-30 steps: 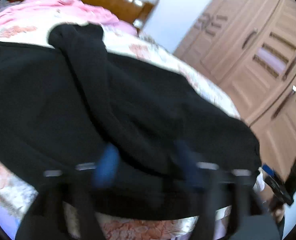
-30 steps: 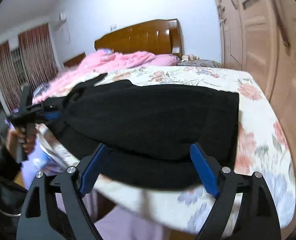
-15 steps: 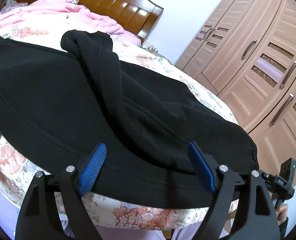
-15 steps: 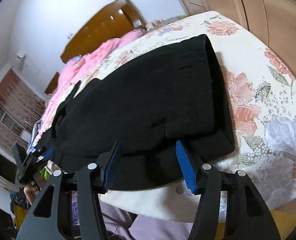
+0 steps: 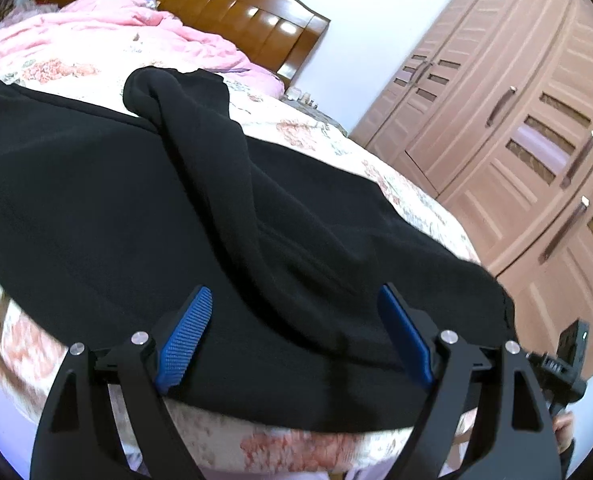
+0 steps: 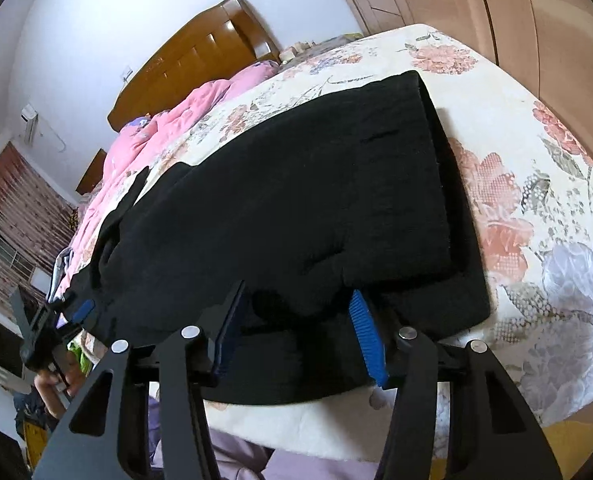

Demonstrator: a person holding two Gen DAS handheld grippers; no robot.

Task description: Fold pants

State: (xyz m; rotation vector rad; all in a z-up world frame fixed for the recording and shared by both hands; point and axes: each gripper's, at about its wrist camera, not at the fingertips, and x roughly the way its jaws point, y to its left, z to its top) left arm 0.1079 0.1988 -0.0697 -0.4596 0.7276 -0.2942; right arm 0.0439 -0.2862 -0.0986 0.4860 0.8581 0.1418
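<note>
Right wrist view: your right gripper [image 6: 296, 320] is closing on the pants [image 6: 280, 208] hem at bed [image 6: 536, 128] edge (wardrobe [image 5: 516, 128] nearby); left gripper [image 5: 296, 336] spread wide, nothing clamped.

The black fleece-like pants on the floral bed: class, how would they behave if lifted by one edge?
The black fleece-like pants would likely droop, since one leg already lies in soft rolls. The thick folded layers suggest some weight. The matte nap probably resists slipping.

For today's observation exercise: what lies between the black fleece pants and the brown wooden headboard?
In the left wrist view, floral bedsheet and a crumpled pink quilt separate the pants from the headboard.
</note>
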